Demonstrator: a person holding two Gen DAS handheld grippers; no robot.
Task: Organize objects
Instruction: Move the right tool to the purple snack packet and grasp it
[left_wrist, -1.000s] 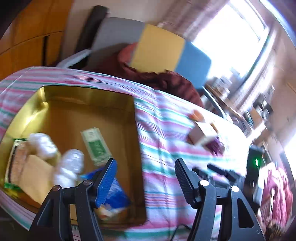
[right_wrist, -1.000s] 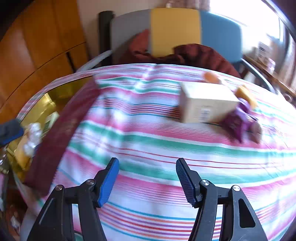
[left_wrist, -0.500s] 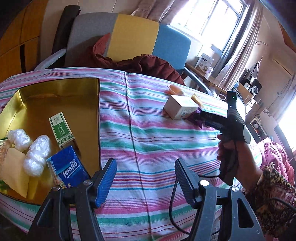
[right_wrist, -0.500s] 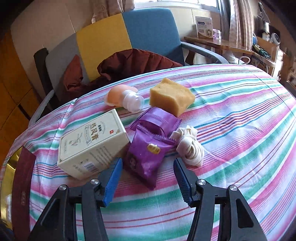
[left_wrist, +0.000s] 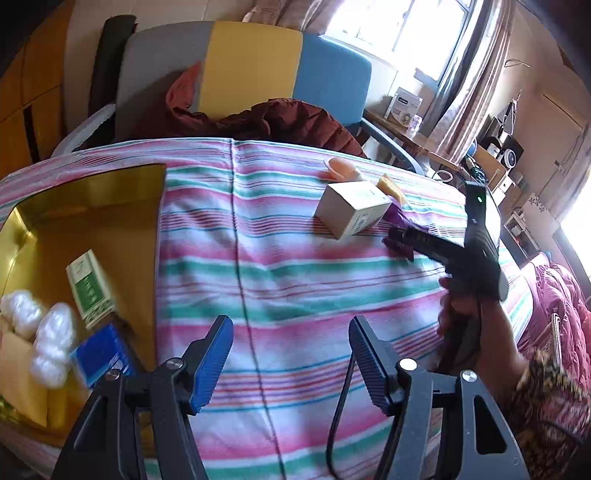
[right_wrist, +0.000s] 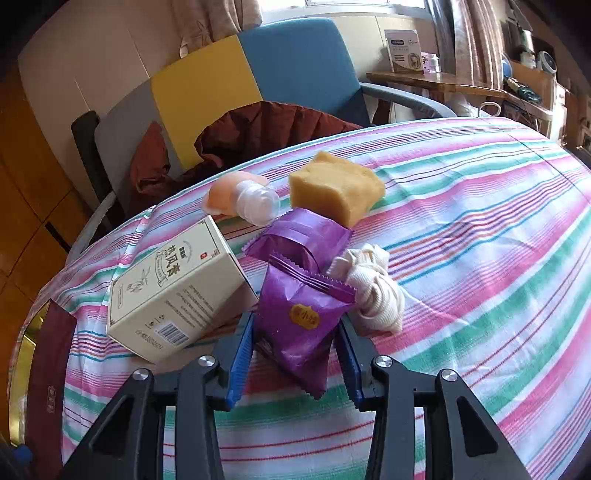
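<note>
My right gripper is open, its jaws on either side of a purple snack packet lying on the striped tablecloth. A second purple packet, a cream box, a yellow sponge, a white cloth bundle and a peach bottle lie close around it. My left gripper is open and empty over the cloth, beside the gold box. The right gripper also shows in the left wrist view.
The gold box holds a green packet, a blue tissue pack, white wrapped balls and a yellow pad. A chair with a dark red jacket stands behind the table. A dark red lid lies by the box.
My right gripper has moved forward onto the pile, so the purple packet now lies between its jaws. My left gripper has shifted a little toward the gold box.
</note>
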